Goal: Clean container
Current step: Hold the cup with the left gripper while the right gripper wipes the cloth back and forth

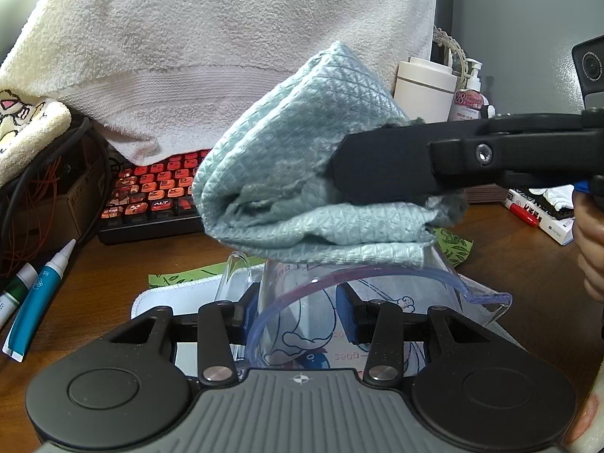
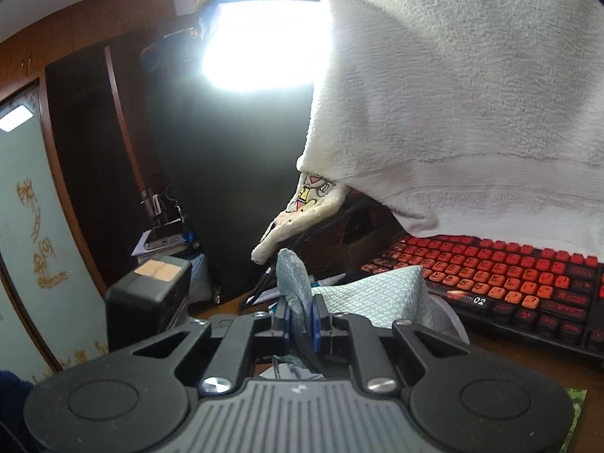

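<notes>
The left hand-held gripper (image 1: 298, 317), nearest the lens at 6 o'clock of its own view, clamps the rim wall of a clear plastic container (image 1: 377, 302), one blue pad (image 1: 349, 317) outside the wall and the other inside, apparently to brace the light vessel so it cannot skid or tip while it is wiped. The container, printed with a cartoon figure, sits on a white mat (image 1: 151, 302) on the brown counter (image 1: 509, 264), its open mouth facing up toward 12 o'clock. Directly above that mouth hangs a folded pale-blue cloth (image 1: 302, 173), pinched at one end by the right hand-held gripper (image 1: 362, 170), which reaches in from 3 o'clock; in the right wrist view its jaws are closed tight on a fold of the fabric, the bulk bunched ahead so a thick wad leads into the container. The cloth's lower edge lies at the rim; whether it touches cannot be told. Wiping the inside looks like the step in hand. Behind, at 10 o'clock, a red-keyed keyboard (image 1: 158, 188) lies under a draped white towel (image 1: 226, 56); two tubes (image 1: 37, 294) rest at 8 o'clock, bottles (image 1: 426, 87) at 2 o'clock.
</notes>
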`<state>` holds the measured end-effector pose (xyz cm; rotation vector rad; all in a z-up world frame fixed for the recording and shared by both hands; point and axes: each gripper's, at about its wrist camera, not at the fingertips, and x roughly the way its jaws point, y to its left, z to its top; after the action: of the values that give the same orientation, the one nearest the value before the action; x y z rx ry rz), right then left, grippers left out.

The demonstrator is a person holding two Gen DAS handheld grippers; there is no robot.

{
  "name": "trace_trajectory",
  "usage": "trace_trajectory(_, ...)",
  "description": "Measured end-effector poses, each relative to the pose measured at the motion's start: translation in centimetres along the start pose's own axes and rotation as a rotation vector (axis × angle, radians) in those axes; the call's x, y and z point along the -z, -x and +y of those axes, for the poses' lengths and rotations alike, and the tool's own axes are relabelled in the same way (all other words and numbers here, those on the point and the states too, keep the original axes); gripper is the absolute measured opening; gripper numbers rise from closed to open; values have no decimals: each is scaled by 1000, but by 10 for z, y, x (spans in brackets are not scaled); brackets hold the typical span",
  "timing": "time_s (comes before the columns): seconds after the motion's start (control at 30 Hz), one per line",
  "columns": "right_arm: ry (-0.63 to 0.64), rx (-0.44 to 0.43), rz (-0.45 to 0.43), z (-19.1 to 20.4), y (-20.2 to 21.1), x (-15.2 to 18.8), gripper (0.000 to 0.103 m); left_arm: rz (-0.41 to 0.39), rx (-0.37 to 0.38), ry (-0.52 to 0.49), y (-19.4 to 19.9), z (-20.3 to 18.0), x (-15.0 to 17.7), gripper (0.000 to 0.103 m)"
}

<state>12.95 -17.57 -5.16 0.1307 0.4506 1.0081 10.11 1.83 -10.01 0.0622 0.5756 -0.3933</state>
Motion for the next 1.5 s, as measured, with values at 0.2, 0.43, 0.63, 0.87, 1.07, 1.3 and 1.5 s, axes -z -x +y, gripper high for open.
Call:
trace_trajectory(0.2, -31, 137, -47, -19, 7, -2, 9, 0, 0, -1, 0, 0, 0, 42)
trace_trajectory(0.43, -66, 127, -51, -25, 7, -1, 10, 0, 1, 1, 0, 1, 1, 42)
trace_trajectory(0.63, -10, -11, 0, -3, 2, 1, 10, 0, 1, 2, 0, 1, 1, 42)
trace_trajectory(0.87, 18, 38, -5, -1, 3, 0, 9, 0, 1, 3, -1, 2, 0, 42)
trace_trajectory(1.07, -40, 140, -46, -20, 13, 0, 9, -1, 0, 1, -2, 3, 0, 42)
trace_trajectory(1.3, -44, 57, -20, -13, 7, 1, 10, -1, 1, 1, -2, 1, 1, 42)
trace_trajectory(1.5, 23, -28, 12, 3, 1, 2, 10, -1, 1, 1, -1, 1, 1, 42)
